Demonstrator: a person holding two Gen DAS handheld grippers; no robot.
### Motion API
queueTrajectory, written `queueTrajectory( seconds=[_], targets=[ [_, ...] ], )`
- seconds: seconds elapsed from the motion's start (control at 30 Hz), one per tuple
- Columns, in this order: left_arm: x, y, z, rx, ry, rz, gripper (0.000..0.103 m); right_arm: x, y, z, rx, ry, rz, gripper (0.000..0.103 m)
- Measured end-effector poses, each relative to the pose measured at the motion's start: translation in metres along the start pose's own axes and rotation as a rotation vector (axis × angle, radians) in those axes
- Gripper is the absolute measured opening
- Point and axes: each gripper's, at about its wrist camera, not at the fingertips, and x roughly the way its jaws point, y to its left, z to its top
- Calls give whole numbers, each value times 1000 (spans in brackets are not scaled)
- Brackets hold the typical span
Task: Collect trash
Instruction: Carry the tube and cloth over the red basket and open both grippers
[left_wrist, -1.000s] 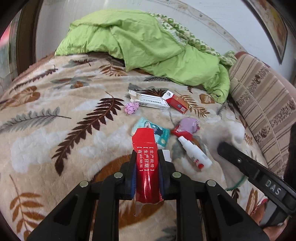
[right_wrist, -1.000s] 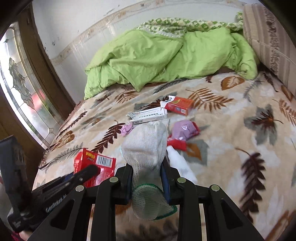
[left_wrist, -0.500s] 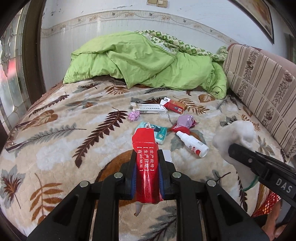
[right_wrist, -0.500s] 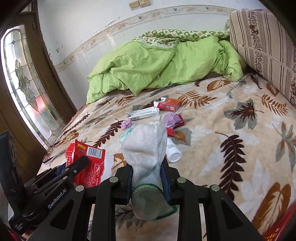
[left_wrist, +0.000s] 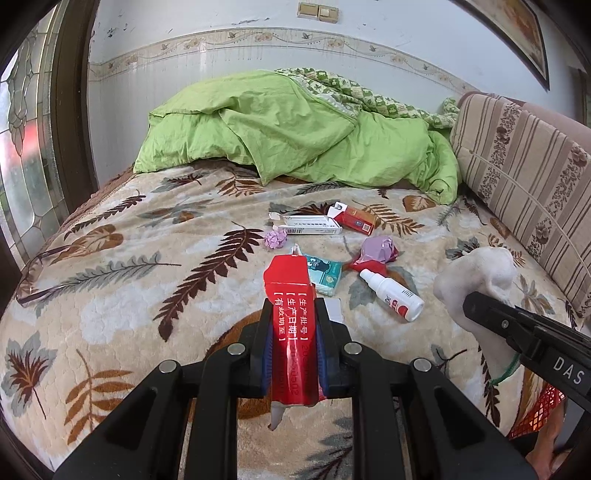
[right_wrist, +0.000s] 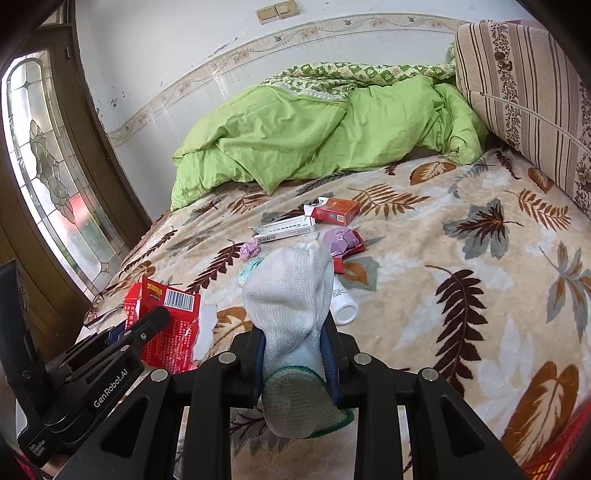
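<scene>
Covering the bed, a leaf-print blanket (left_wrist: 110, 295); left tool (left_wrist: 293, 332) pinching red wrapper (left_wrist: 291, 291), right tool (right_wrist: 293, 332) pinching sock (right_wrist: 291, 291)

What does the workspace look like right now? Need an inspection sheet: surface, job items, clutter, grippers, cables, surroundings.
Surface: leaf-print blanket covering a bed.
Job's things: red wrapper and white sock already held; on the blanket lie a white spray bottle, red box, long white box, purple wrapper, crumpled purple paper, teal packet.
Clutter: green duvet heaped at the far end.
Grippers: left gripper jaws shut on the red wrapper; right gripper jaws shut on the white sock.
Cables: nothing seen.
Surroundings: striped cushion on the right, stained-glass window on the left, wall switches, red mesh basket at the near right edge.
</scene>
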Motion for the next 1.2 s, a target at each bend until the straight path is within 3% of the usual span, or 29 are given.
queueTrajectory(
  seconds=[0.9,1.03,1.2],
  targets=[
    [1,-4,3,13,-4,-2,18,4,-3,2,21,6,22,28],
    [-2,-4,5,16,-4,-27,18,0,-2,1,25,-5,21,28],
    [-16,-3,10,0,-17,-113,18,-15,-16,2,108,3,53,28]
  ],
)
